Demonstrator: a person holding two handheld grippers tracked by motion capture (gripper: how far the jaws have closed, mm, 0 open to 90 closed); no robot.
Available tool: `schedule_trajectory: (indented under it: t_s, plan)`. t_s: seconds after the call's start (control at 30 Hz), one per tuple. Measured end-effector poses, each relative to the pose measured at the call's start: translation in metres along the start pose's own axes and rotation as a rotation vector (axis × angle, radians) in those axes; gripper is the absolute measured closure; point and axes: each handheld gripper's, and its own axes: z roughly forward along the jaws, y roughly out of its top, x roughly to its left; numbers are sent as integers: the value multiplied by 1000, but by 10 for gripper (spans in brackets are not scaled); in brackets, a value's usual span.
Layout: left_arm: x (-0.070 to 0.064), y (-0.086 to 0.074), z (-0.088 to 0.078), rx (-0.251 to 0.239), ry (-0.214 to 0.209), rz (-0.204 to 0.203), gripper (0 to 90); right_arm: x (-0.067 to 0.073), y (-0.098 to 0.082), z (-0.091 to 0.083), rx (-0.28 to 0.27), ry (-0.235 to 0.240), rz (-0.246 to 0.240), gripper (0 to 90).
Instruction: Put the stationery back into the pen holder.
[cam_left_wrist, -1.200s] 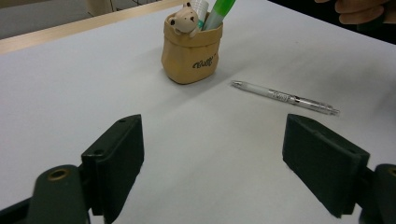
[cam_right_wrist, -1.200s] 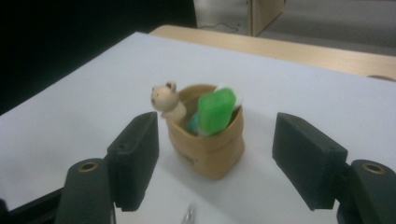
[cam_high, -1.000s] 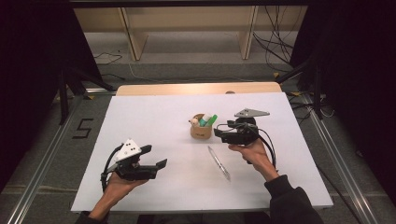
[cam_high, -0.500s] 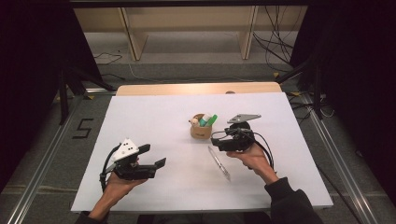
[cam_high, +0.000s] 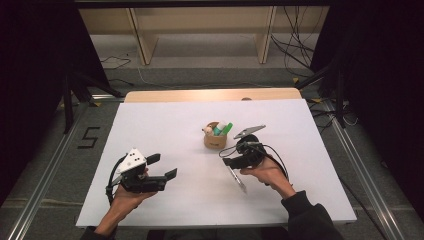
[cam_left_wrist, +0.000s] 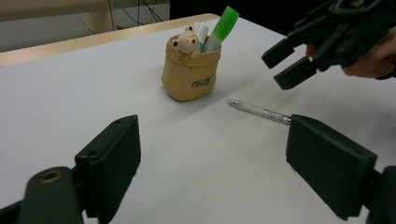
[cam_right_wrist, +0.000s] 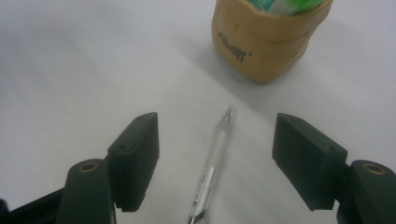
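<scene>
In the high view, we hold the right tongs (cam_high: 231, 161) low over a clear pen (cam_high: 237, 178) that lies flat on the white table (cam_high: 165, 125), just in front of a small tan pouch-shaped holder (cam_high: 215, 140) with a green marker (cam_high: 226, 129) in it. The left tongs (cam_high: 165, 167) hover well apart, at the near left, holding nothing.

In the left gripper view, our own jaws stand wide apart around bare table. Farther off we see the holder (cam_left_wrist: 190, 70), a little bear figure (cam_left_wrist: 183, 43) on its rim, and the pen (cam_left_wrist: 259, 111) lying free beneath the right tongs (cam_left_wrist: 285, 63), which do not touch it.

In the right gripper view, the pen (cam_right_wrist: 212, 170) runs straight up between the spread jaws, its tip toward the holder (cam_right_wrist: 261, 39). This view shows the alignment that the others leave unclear.

We judge the work barely begun: the pen is lined up but not gripped. Closing on it, lifting it and probably dropping it into the holder remain.
</scene>
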Motion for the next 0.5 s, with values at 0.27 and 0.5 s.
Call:
schedule_trajectory:
  t_s: [0.27,0.5]
  plan:
    - [0,0,-1,-7,0,5,171,5,-2,12,95,-22,-32,397]
    - [0,1,-2,-18,-5,8,168,7,-4,24,180,-37,-47,467]
